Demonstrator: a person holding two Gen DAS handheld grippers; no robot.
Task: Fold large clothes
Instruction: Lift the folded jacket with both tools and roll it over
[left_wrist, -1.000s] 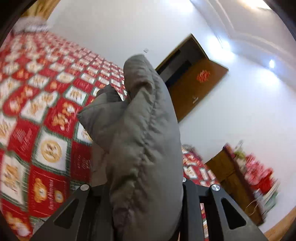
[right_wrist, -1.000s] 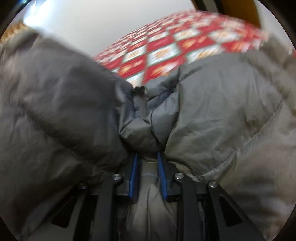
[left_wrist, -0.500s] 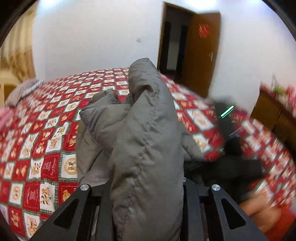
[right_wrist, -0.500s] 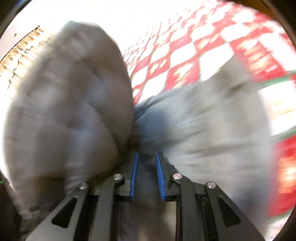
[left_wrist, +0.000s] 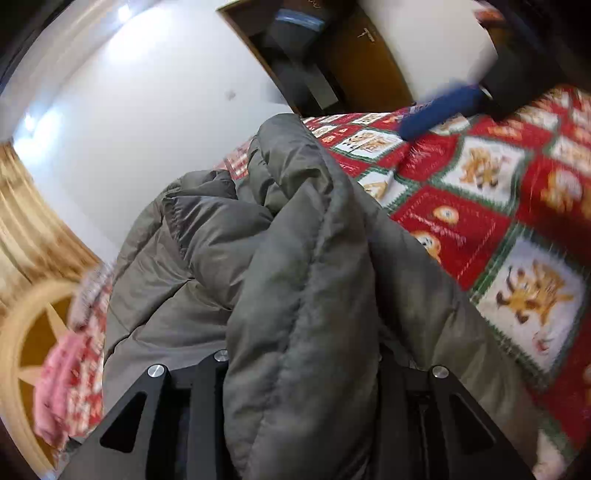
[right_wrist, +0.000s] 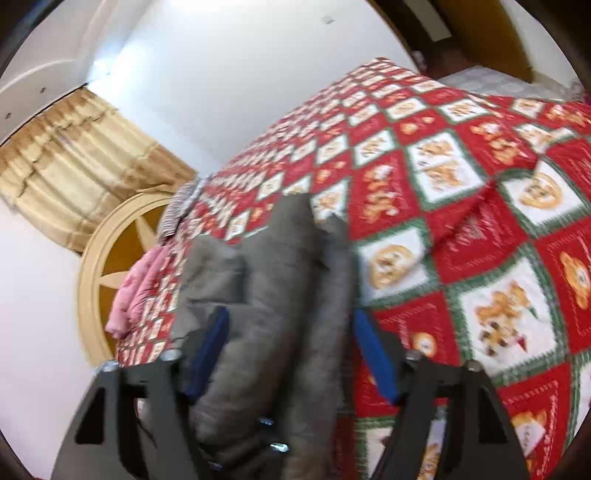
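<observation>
A grey puffer jacket (left_wrist: 288, 295) fills the left wrist view. My left gripper (left_wrist: 299, 369) is shut on a thick fold of it, and the padding hides the fingertips. In the right wrist view the jacket (right_wrist: 273, 295) lies between the blue pads (right_wrist: 373, 354) of my right gripper (right_wrist: 291, 332), whose jaws stand wide apart around the fabric. The other gripper's blue pad (left_wrist: 439, 110) shows blurred at the top right of the left wrist view. The jacket hangs over a bed with a red, white and green patchwork quilt (right_wrist: 461, 184).
A round wooden headboard (right_wrist: 107, 258) stands at the bed's left end, with a pink cloth (right_wrist: 144, 284) beside it. Tan curtains (right_wrist: 70, 162) hang behind. A wooden door (left_wrist: 354, 62) and dark doorway lie beyond the bed. White walls surround.
My right gripper's jaws have opened from a tight pinch on the jacket to wide apart. Both cameras have swung, and the jacket has dropped lower toward the quilt.
</observation>
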